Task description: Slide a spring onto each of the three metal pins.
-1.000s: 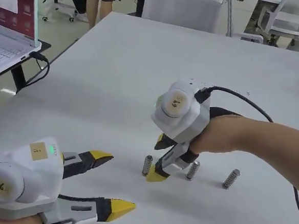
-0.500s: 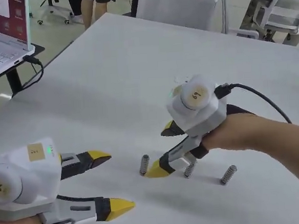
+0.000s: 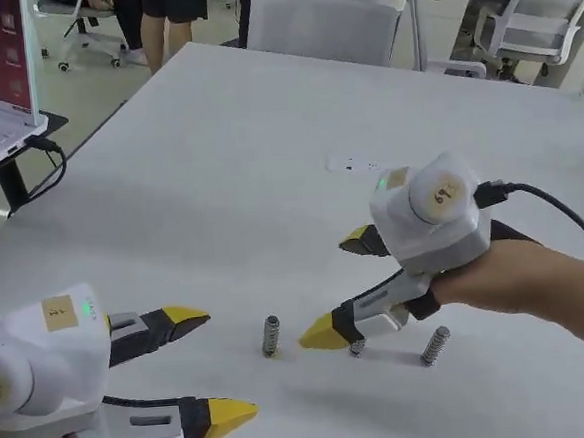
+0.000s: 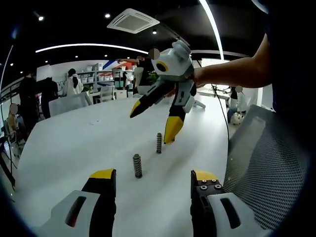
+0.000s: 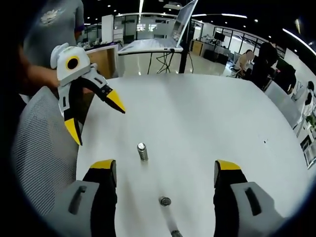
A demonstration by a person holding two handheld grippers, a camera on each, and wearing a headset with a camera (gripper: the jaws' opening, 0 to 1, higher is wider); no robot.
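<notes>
Right tool (image 3: 332, 288), wide, seemingly edged off the spring (image 3: 270, 336); left tool (image 3: 221, 363) wide too.

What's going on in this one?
A person holds a tool in each hand over a white table. The left tool and the right tool are both open and hold nothing. Three small coils stand on the table: the left spring between the two tools, the middle spring partly hidden under the right tool, and the leaning spring beyond it. Whether pins sit inside them is too small to tell.
</notes>
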